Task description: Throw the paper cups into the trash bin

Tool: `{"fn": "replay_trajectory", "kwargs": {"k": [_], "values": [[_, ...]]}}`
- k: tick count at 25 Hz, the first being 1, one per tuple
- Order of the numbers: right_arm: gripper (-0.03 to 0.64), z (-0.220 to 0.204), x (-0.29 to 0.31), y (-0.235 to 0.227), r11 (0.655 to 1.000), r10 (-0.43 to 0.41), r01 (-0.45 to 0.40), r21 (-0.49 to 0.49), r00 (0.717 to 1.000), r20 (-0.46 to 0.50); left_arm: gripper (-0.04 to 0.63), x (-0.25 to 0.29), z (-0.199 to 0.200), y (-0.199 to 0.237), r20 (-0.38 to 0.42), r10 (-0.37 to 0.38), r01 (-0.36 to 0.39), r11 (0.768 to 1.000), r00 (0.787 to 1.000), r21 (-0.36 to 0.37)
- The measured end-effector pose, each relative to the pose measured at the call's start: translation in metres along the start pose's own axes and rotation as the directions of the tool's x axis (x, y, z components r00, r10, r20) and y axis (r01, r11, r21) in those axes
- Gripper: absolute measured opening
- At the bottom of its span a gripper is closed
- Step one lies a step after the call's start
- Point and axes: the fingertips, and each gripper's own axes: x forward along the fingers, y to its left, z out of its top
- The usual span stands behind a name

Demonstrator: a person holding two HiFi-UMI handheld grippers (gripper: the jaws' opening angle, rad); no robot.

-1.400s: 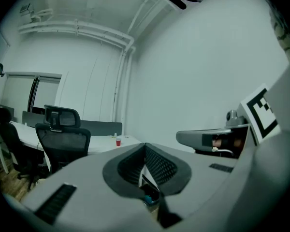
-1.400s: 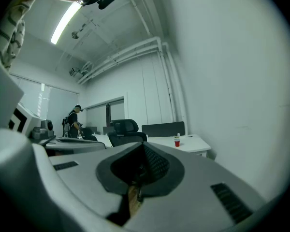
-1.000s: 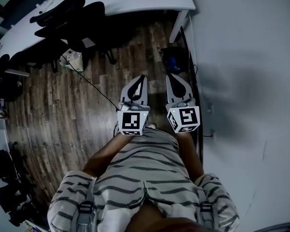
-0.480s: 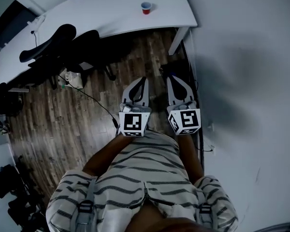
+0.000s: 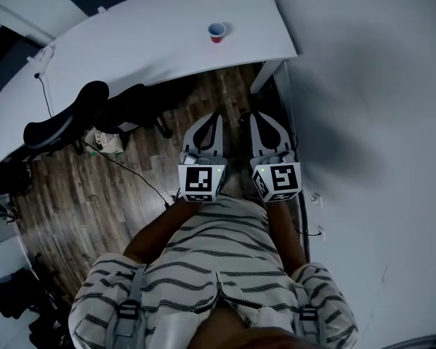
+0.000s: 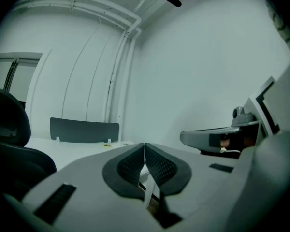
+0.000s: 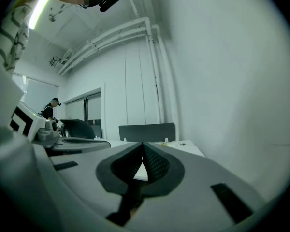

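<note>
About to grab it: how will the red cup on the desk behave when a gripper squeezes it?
The red cup is small, likely light and easily crushed. Upright and alone on the smooth white desk, it may slide or tip if nudged. Any contents cannot be seen.

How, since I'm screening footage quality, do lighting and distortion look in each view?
Head view: dim, bluish, floor dark beneath the desk, soft shadow on the wall, paper cup legible. Left gripper view and right gripper view: heavy fisheye bending, black corners.
</note>
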Motion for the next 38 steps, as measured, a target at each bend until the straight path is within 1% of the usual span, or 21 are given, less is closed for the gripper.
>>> {"fn": "replay_trajectory", "kwargs": {"k": [5, 11, 14, 17, 25, 28, 32, 38], "values": [[0.018, 0.008, 0.028, -0.011, 1.000, -0.014, 0.014, -0.001, 1.000, 0.003, 0.025, 0.028, 0.007, 0.018, 0.004, -0.001, 0.001, 1.000, 1.000, -0.005], [0.017, 0.011, 0.066, -0.030, 1.000, -0.031, 0.031, -0.002, 1.000, 0.002, 0.025, 0.066, 0.001, 0.047, -0.001, 0.018, -0.018, 0.999, 1.000, -0.029], [0.018, 0.013, 0.077, -0.038, 0.999, -0.035, 0.035, -0.002, 0.999, 0.002, 0.025, 0.082, 0.000, 0.053, -0.005, 0.018, -0.019, 0.999, 1.000, -0.038], [0.017, 0.016, 0.081, -0.042, 0.999, -0.032, 0.032, -0.009, 0.999, 0.004, 0.026, 0.093, 0.000, 0.052, -0.009, 0.018, -0.018, 0.999, 1.000, -0.034], [0.017, 0.006, 0.085, -0.058, 1.000, -0.002, 0.002, -0.004, 1.000, -0.025, 0.026, 0.126, -0.011, 0.053, -0.023, 0.052, -0.053, 0.999, 0.998, -0.014], [0.018, 0.003, 0.088, -0.062, 1.000, 0.006, -0.006, 0.000, 0.999, -0.034, 0.026, 0.141, -0.017, 0.057, -0.034, 0.065, -0.066, 0.998, 0.997, -0.021], [0.018, -0.004, 0.093, -0.073, 1.000, 0.001, 0.000, 0.022, 0.999, -0.038, 0.026, 0.163, -0.025, 0.061, -0.042, 0.078, -0.079, 0.997, 0.996, -0.017], [0.017, -0.024, 0.100, -0.087, 1.000, -0.009, 0.011, 0.024, 0.998, -0.062, 0.028, 0.190, -0.048, 0.068, -0.055, 0.088, -0.089, 0.996, 0.995, -0.018]]}}
